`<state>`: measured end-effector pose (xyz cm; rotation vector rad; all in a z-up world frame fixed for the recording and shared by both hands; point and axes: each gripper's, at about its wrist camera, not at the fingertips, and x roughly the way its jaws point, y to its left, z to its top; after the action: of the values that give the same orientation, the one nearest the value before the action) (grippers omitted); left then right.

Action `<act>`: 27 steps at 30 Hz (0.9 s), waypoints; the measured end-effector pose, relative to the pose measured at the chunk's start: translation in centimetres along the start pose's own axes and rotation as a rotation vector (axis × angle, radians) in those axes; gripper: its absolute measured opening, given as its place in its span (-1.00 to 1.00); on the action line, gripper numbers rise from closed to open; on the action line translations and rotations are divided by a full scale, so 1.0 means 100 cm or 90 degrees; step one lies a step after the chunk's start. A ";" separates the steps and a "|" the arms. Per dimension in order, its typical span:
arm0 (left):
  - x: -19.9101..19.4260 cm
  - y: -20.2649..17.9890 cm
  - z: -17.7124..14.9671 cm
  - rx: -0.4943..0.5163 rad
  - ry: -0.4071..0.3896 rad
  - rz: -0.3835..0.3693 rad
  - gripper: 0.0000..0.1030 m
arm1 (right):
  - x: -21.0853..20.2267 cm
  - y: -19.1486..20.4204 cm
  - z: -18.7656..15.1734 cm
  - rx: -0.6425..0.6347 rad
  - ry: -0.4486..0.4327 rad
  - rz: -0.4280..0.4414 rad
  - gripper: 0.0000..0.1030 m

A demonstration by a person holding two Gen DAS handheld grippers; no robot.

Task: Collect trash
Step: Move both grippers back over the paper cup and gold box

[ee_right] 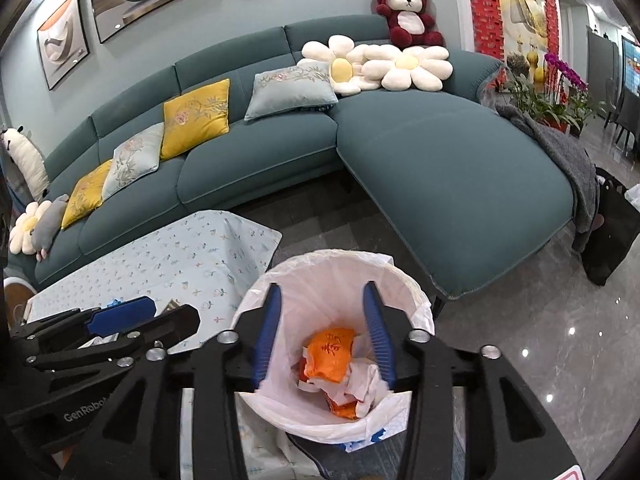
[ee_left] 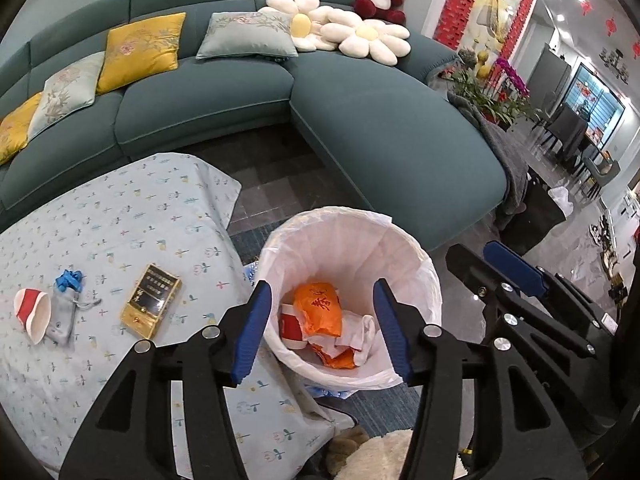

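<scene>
Here, left gripper point(ee_left: 322, 332) and right gripper point(ee_right: 325, 334) hang above the lined bin point(ee_left: 416, 264), fingers apart, gripping nothing.

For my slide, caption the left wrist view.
Open left gripper above white-lined trash bin holding orange wrapper.

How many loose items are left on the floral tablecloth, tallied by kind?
Crushed red-and-white paper cup: 1
Grey pouch: 1
Blue crumpled piece on the pouch: 1
Gold and black box: 1
Total: 4
</scene>
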<state>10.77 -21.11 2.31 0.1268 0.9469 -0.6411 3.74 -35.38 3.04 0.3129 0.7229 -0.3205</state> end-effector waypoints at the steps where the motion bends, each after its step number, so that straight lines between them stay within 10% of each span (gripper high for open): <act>1: -0.002 0.003 0.000 -0.004 -0.002 0.002 -0.02 | -0.001 0.004 0.000 -0.002 0.000 0.002 -0.15; 27: -0.069 0.180 -0.069 -0.177 -0.044 0.146 0.28 | -0.003 0.153 -0.023 -0.137 0.032 0.080 0.05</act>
<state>13.13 -0.81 0.59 -0.0343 0.9298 -0.2960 8.11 -20.60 4.16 0.1622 0.7767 -0.1150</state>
